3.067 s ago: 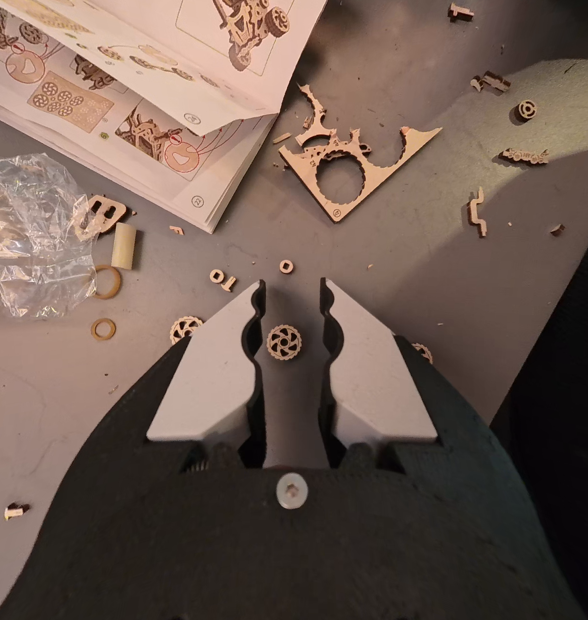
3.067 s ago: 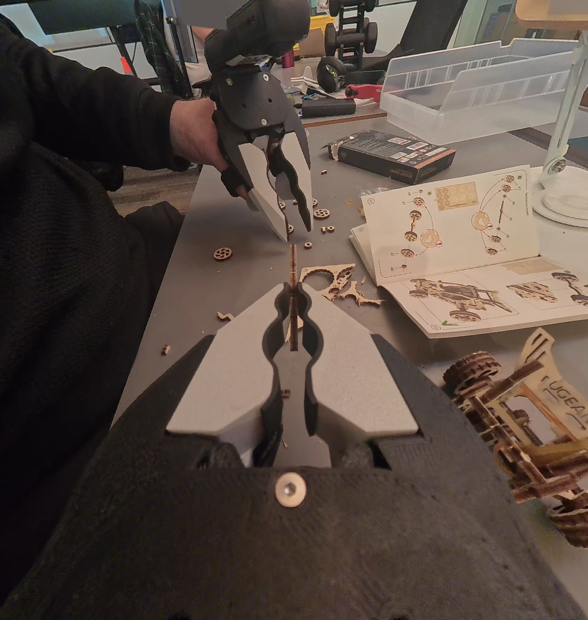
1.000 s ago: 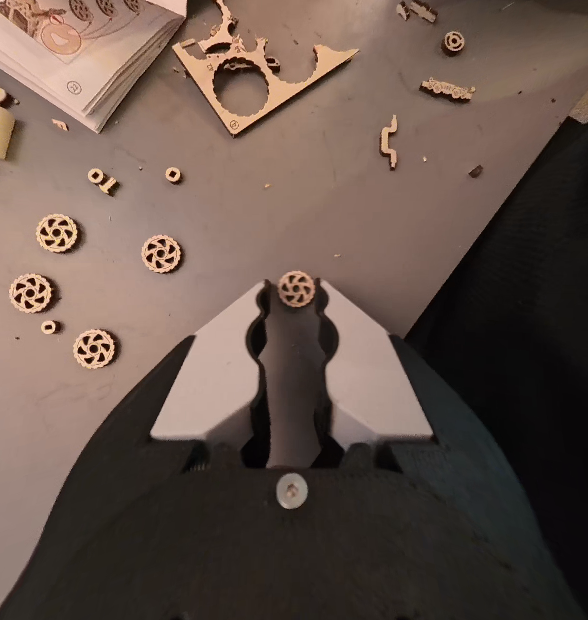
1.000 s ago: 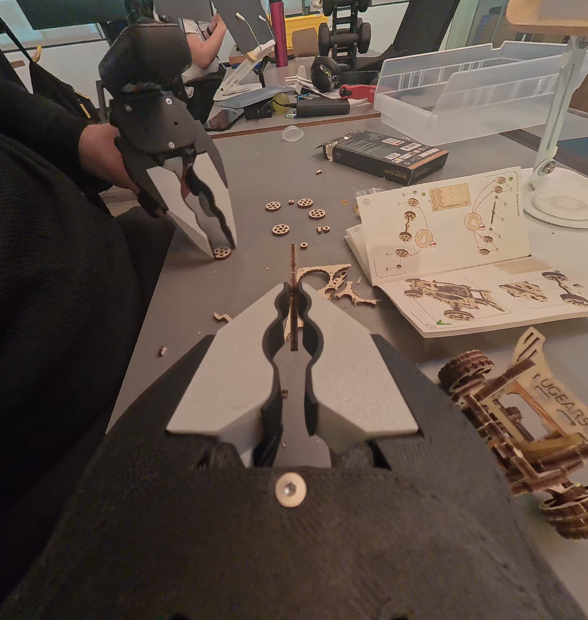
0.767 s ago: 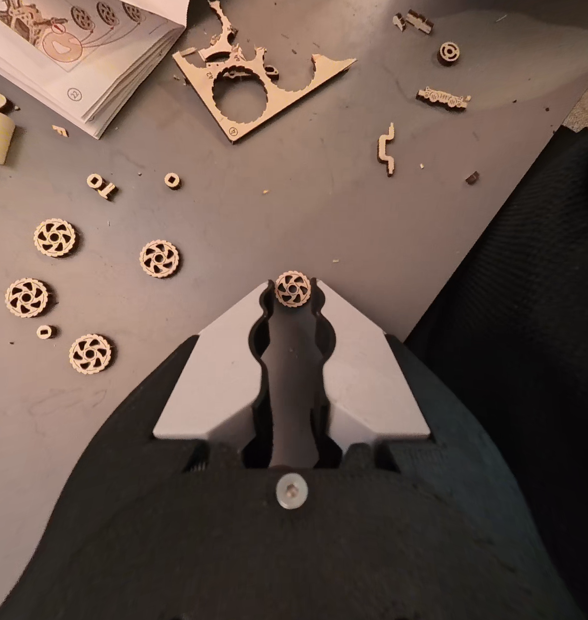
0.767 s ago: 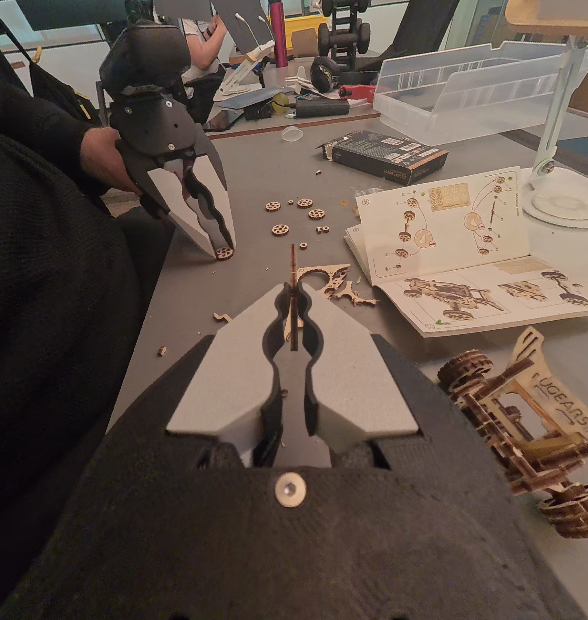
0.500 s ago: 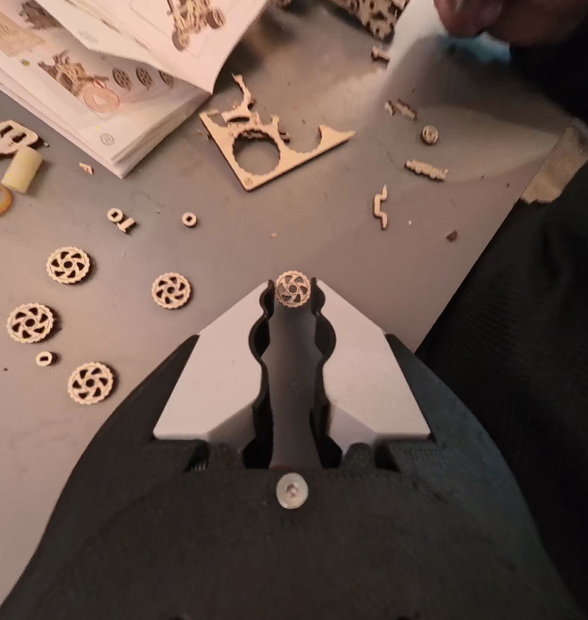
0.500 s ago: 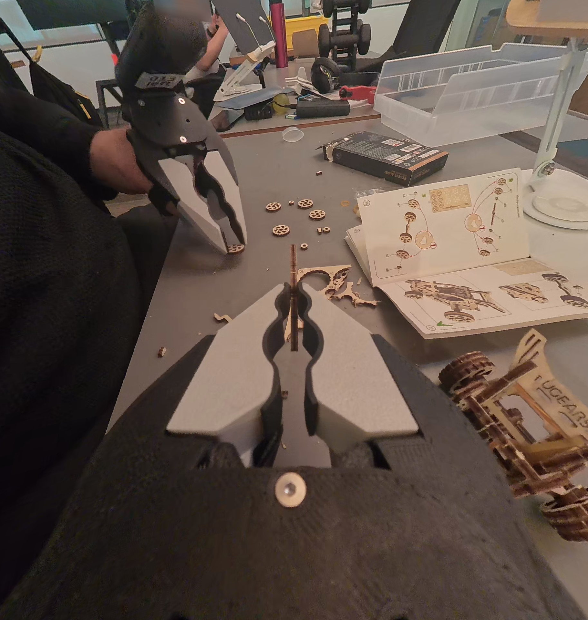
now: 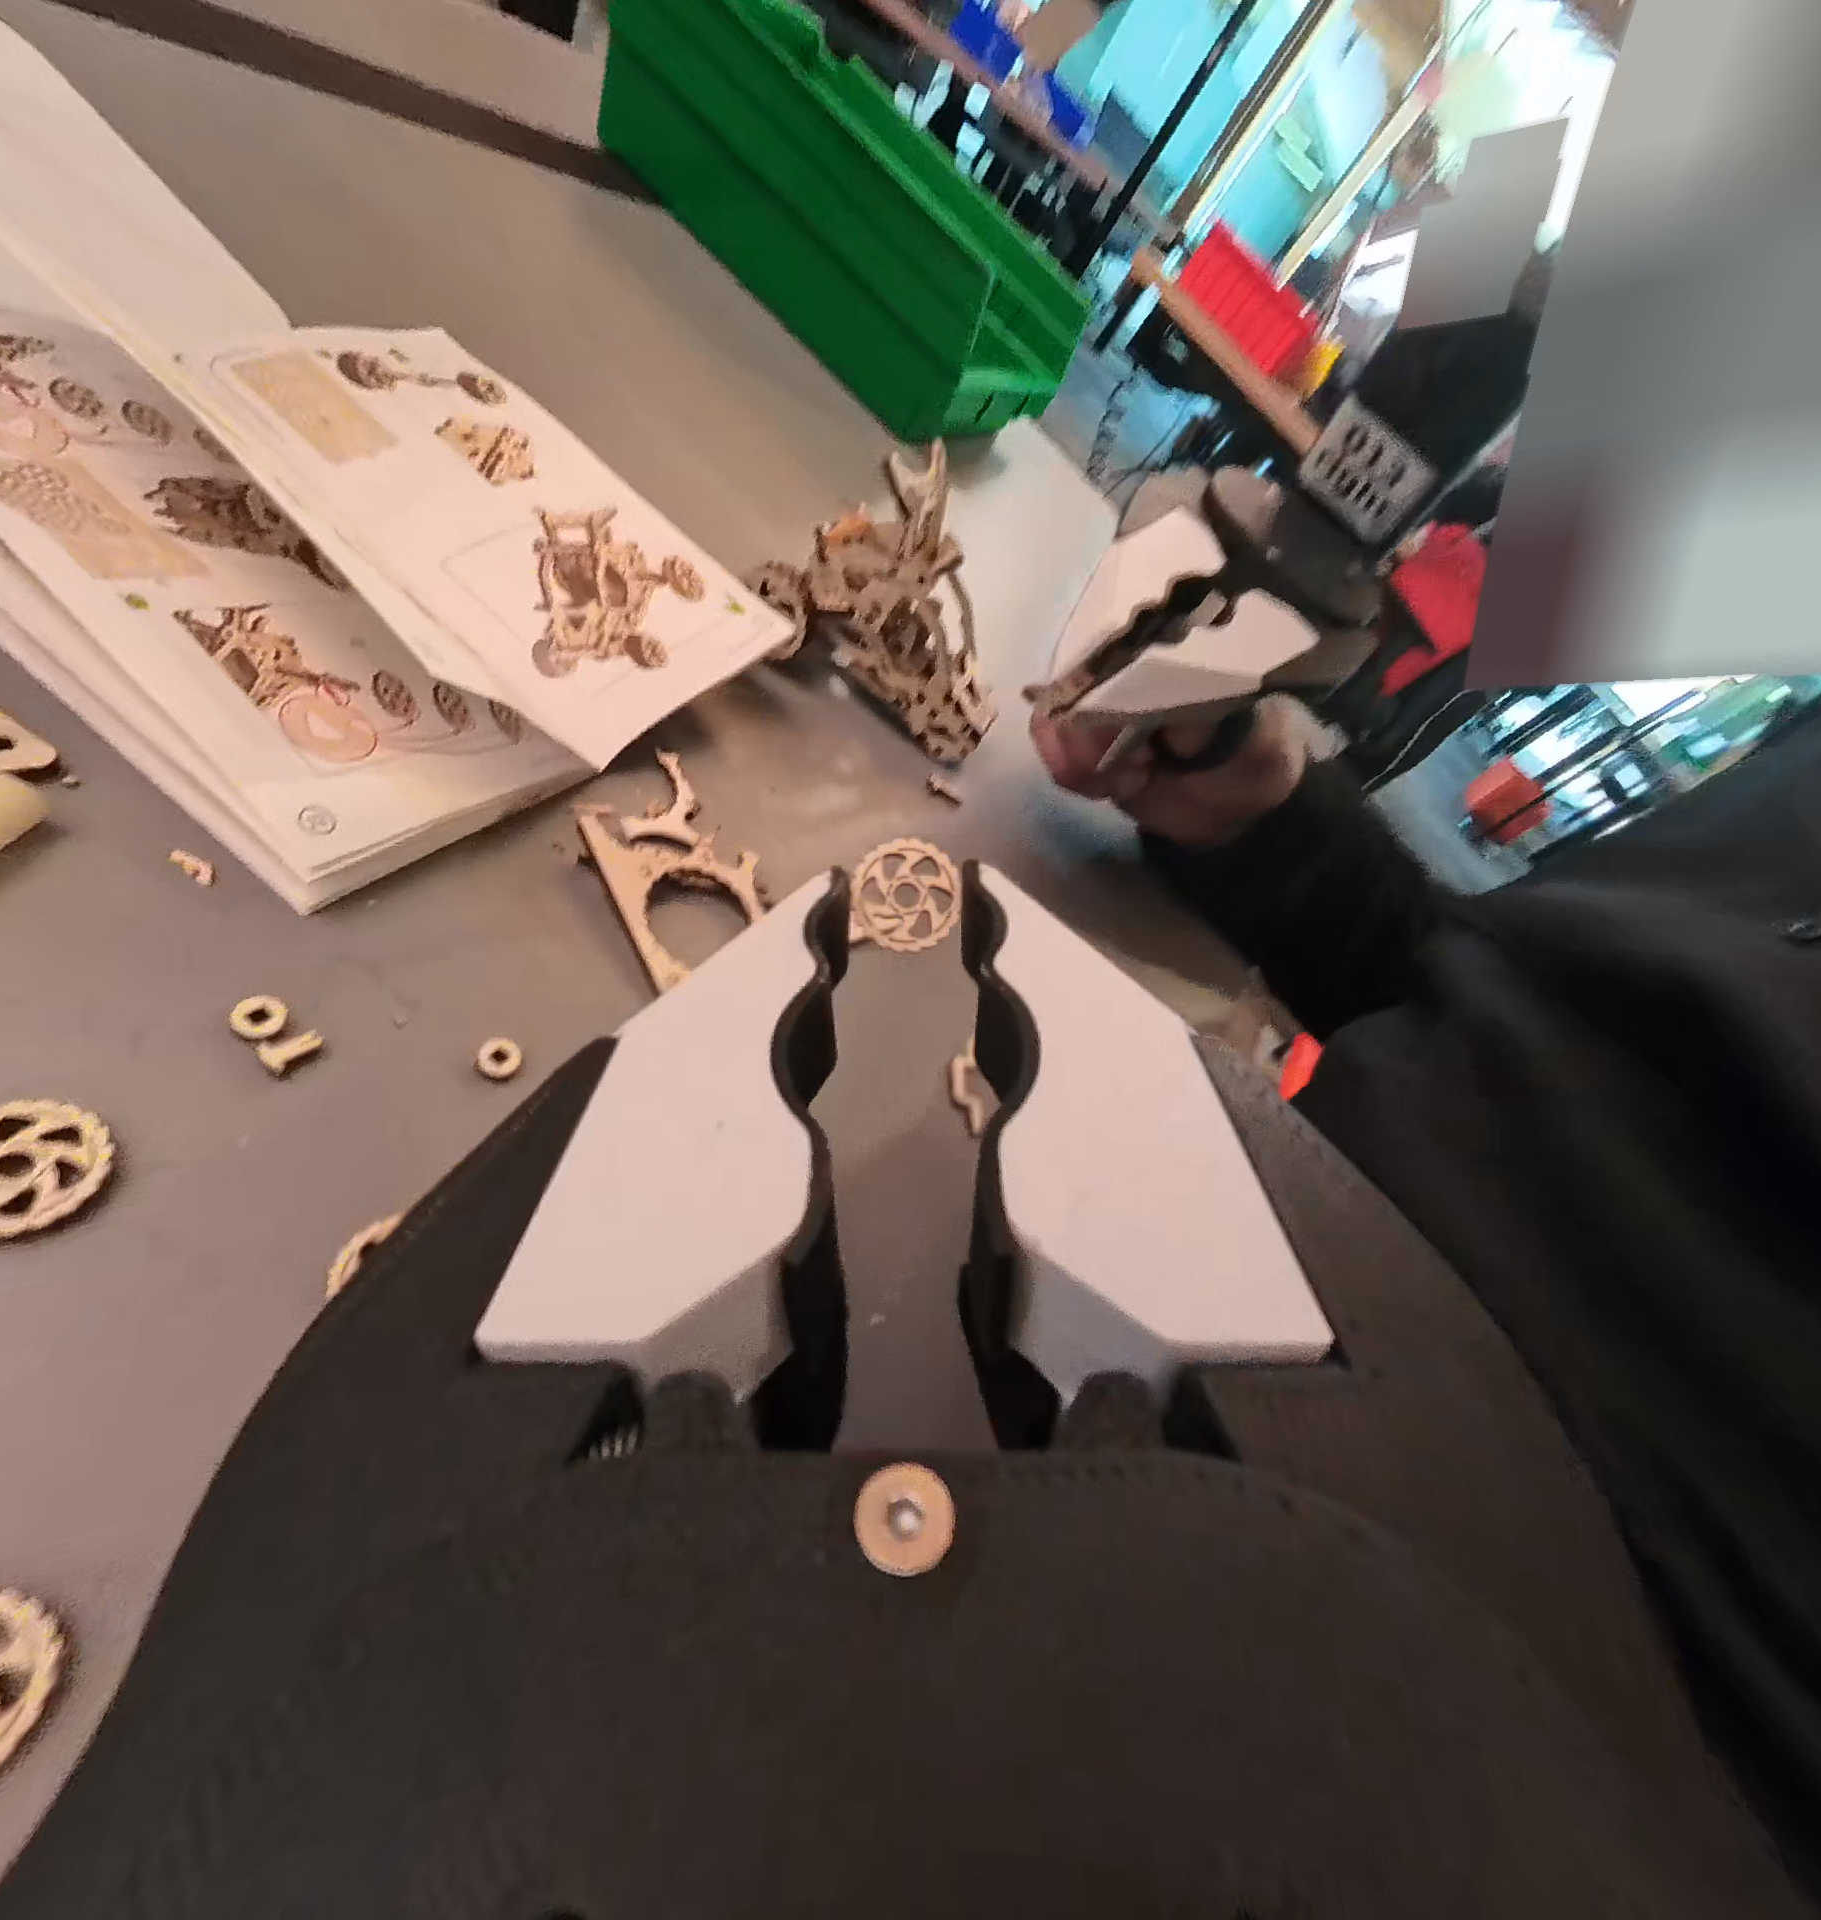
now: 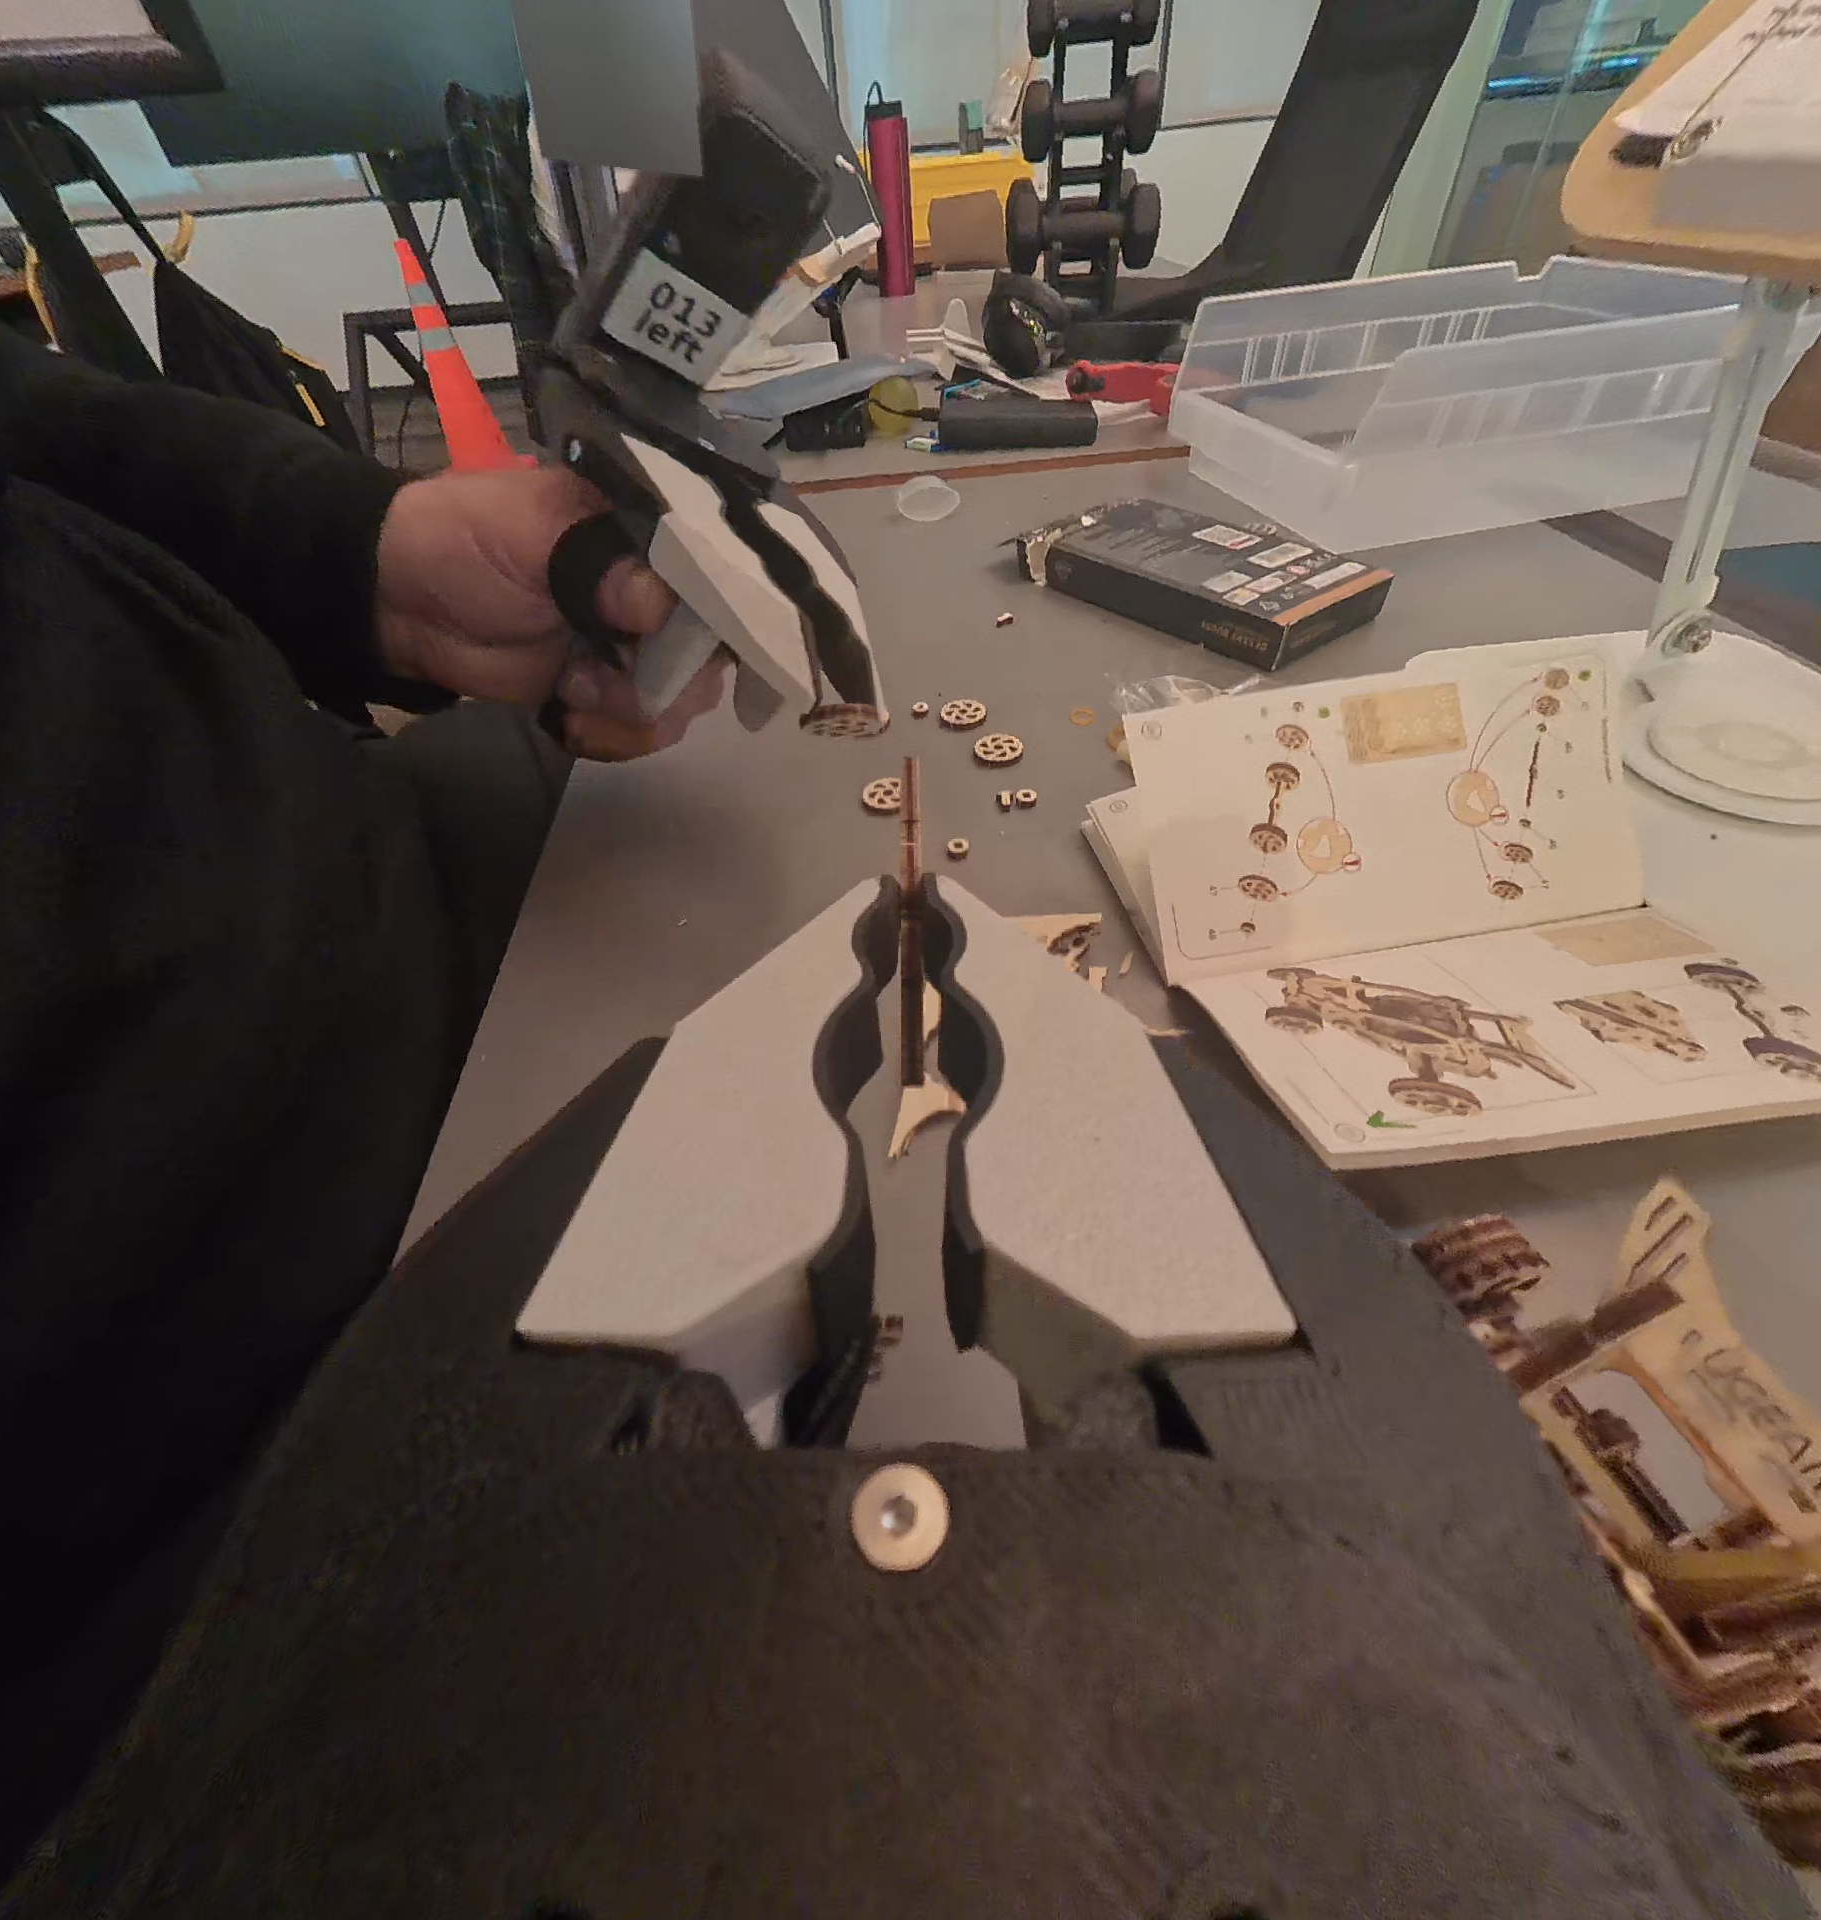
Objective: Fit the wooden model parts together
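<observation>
Grey table [image 9: 490, 249]; open booklet [image 9: 293, 540] at 10 o'clock in the left view. Only the right view shows the part-built model [image 10: 1654, 1455] at 4 o'clock close up. Left gripper [image 9: 904, 902] pinches a gear [image 9: 906, 910]; right gripper [image 10: 908, 891] clamps a thin stick [image 10: 908, 831] upright.

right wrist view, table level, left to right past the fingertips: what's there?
Left gripper pinching a wooden gear → wooden axle in the right gripper → open instruction booklet → white lamp base.
</observation>
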A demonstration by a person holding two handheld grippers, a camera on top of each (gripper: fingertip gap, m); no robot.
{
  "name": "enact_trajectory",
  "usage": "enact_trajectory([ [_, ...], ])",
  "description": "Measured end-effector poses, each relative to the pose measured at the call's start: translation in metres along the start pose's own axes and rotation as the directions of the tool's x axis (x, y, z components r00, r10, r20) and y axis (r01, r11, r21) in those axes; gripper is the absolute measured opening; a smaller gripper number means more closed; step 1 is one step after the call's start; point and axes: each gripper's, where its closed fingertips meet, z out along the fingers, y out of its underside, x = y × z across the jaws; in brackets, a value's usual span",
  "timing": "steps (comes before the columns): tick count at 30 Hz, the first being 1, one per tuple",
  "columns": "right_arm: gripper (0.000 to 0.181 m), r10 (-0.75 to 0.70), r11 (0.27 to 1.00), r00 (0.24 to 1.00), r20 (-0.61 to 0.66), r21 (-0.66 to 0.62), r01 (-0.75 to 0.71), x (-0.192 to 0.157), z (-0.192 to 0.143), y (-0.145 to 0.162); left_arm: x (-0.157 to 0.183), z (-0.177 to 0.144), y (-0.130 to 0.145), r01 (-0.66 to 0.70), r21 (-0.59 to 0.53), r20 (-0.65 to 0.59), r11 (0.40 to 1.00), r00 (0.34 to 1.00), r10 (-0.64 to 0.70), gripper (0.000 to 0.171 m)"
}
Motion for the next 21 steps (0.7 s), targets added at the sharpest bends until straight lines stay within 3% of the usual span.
enact_trajectory([
  [7,0.001,-0.045,0.999,0.999,-0.008,-0.003,0.045,0.003,0.017,-0.02,0.008,-0.001,-0.041,0.278,0.212,-0.283,0.937,0.935,-0.213,0.018],
  [12,0.001,-0.098,0.995,0.995,-0.015,-0.024,0.097,0.001,0.033,-0.028,0.015,-0.003,-0.05,0.416,0.248,-0.449,0.875,0.85,-0.277,0.018],
  [21,0.001,-0.151,0.989,0.987,-0.047,0.002,0.151,-0.002,0.042,-0.038,0.013,-0.002,-0.052,0.516,0.26,-0.526,0.816,0.784,-0.329,0.018],
])
